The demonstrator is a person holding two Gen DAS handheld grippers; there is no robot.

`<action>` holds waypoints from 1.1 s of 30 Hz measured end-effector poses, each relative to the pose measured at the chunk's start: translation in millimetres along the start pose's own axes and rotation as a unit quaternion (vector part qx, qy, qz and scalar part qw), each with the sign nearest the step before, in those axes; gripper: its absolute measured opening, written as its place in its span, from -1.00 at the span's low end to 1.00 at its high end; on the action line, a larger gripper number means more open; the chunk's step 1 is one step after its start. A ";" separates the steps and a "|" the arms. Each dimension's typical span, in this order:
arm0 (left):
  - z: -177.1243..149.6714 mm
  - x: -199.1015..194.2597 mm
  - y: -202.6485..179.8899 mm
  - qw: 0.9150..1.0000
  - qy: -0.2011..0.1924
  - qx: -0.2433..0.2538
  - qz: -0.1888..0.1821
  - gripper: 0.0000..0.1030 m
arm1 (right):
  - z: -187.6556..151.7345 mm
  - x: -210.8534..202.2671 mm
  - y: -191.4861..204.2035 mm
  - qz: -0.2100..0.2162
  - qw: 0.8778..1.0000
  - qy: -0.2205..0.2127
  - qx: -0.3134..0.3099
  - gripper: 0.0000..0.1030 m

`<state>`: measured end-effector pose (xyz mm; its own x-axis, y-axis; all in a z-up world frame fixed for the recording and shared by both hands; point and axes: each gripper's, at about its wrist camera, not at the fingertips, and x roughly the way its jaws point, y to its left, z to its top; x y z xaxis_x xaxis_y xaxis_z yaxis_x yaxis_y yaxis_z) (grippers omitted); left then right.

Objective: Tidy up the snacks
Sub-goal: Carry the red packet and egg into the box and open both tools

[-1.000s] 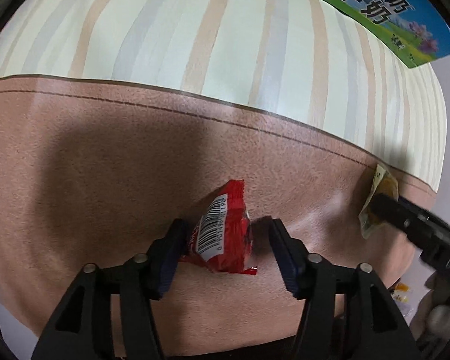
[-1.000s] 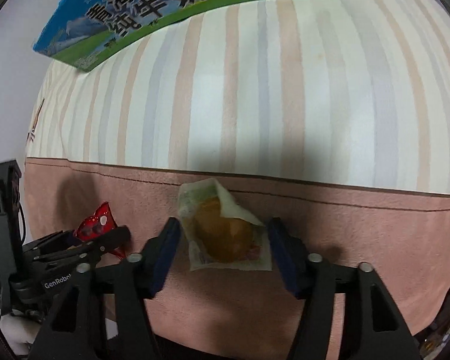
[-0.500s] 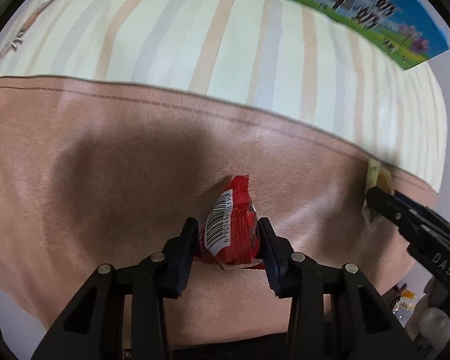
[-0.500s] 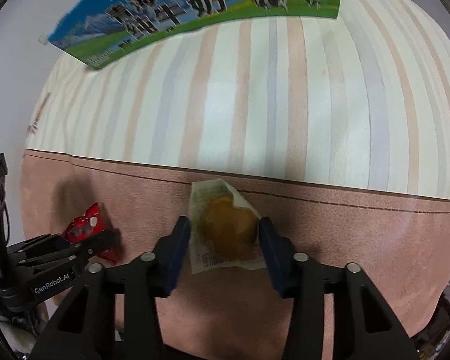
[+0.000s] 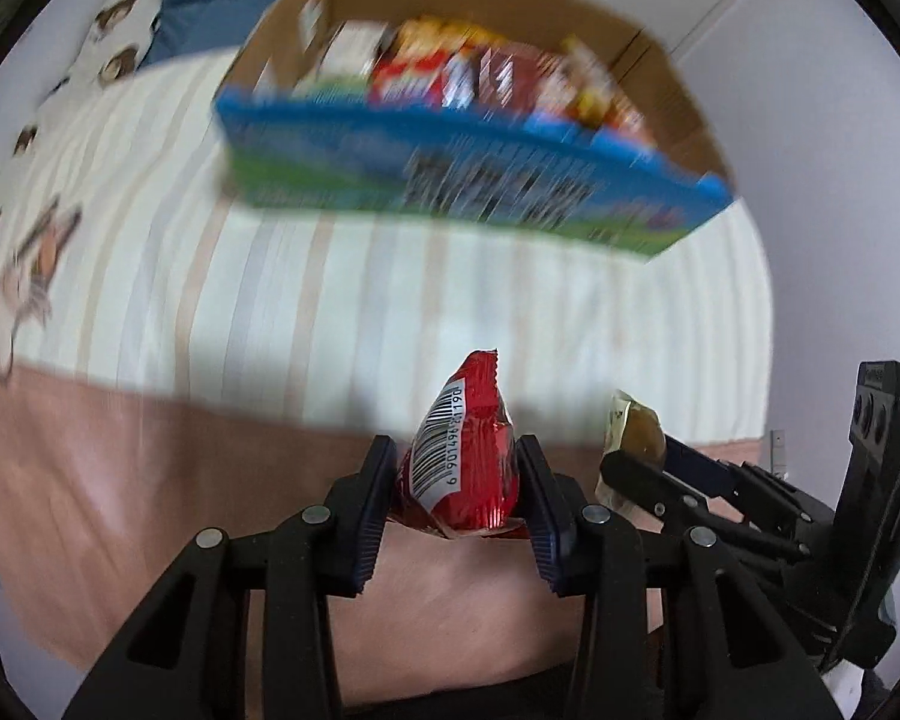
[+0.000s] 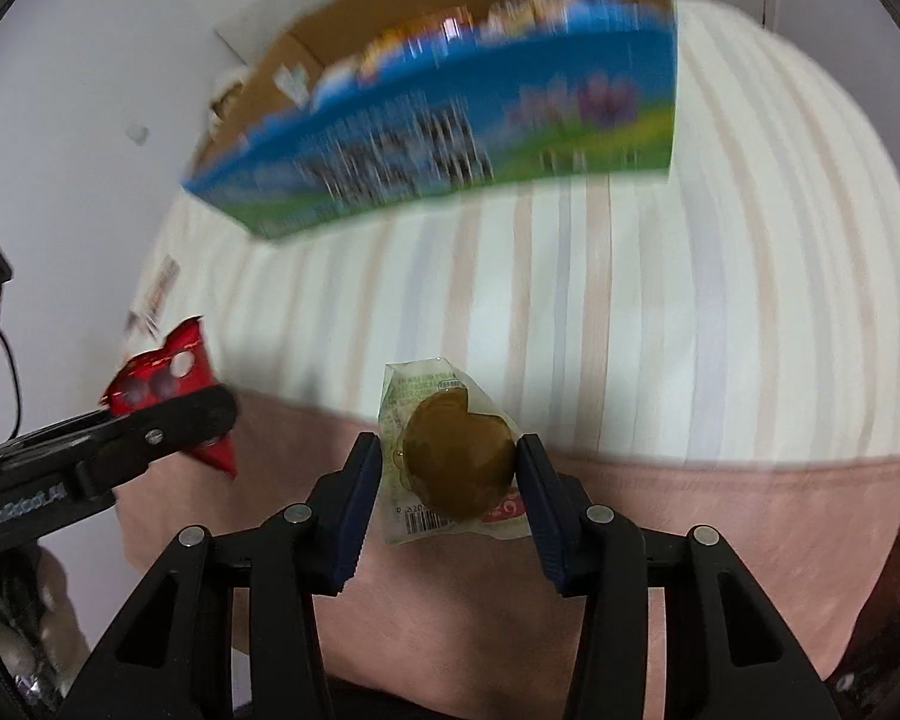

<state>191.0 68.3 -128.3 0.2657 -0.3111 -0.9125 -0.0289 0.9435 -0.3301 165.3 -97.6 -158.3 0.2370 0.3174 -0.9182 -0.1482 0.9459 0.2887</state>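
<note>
My left gripper (image 5: 455, 480) is shut on a red snack packet (image 5: 465, 468) with a white barcode label, held clear of the bed. My right gripper (image 6: 448, 474) is shut on a clear packet holding a brown snack (image 6: 450, 468), also lifted off the cover. Each gripper shows in the other's view: the right gripper (image 5: 636, 468) at the right with its clear packet (image 5: 633, 432), the left gripper (image 6: 210, 414) at the left with the red packet (image 6: 162, 378). Ahead stands an open cardboard box (image 5: 468, 180) with a blue and green front, filled with several snack packs (image 5: 486, 78).
The bed has a striped cream sheet (image 5: 330, 300) beyond a pinkish-brown cover (image 5: 120, 480). A pillow with cartoon prints (image 5: 114, 30) lies at the far left. A white wall (image 5: 810, 150) runs along the right side. The box (image 6: 438, 138) looks blurred.
Both grippers closed on their packets and lifted them off the pinkish-brown cover. The views tilted up, so the open box and its contents came into sight.
</note>
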 end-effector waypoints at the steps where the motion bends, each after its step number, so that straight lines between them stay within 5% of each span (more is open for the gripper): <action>1: 5.9 -6.6 1.1 1.000 -0.005 0.004 -0.004 -0.27 | 7.0 -9.6 0.1 0.003 1.000 -0.008 -0.002 -0.05; 8: 81.7 -13.2 -9.5 0.999 -0.040 0.021 -0.025 -0.27 | 80.8 -63.6 9.6 0.011 0.997 -0.074 -0.021 -0.05; 13: 145.8 -7.9 0.0 0.998 -0.049 0.028 -0.011 -0.26 | 148.5 -57.5 19.6 -0.004 0.995 -0.091 -0.035 -0.05; 21: 232.6 32.8 44.6 0.999 -0.011 0.026 0.042 -0.26 | 216.7 -4.3 23.8 -0.034 0.997 -0.056 -0.051 -0.05; 33: 273.2 95.8 71.5 0.994 0.044 0.039 0.087 -0.23 | 256.9 71.3 12.1 -0.057 0.998 0.005 -0.028 0.03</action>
<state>477.7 137.1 -173.3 0.1775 -0.1477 -0.9730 0.0083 0.9889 -0.1486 427.1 -46.1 -150.6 0.2456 0.2061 -0.9472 -0.1747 0.9705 0.1659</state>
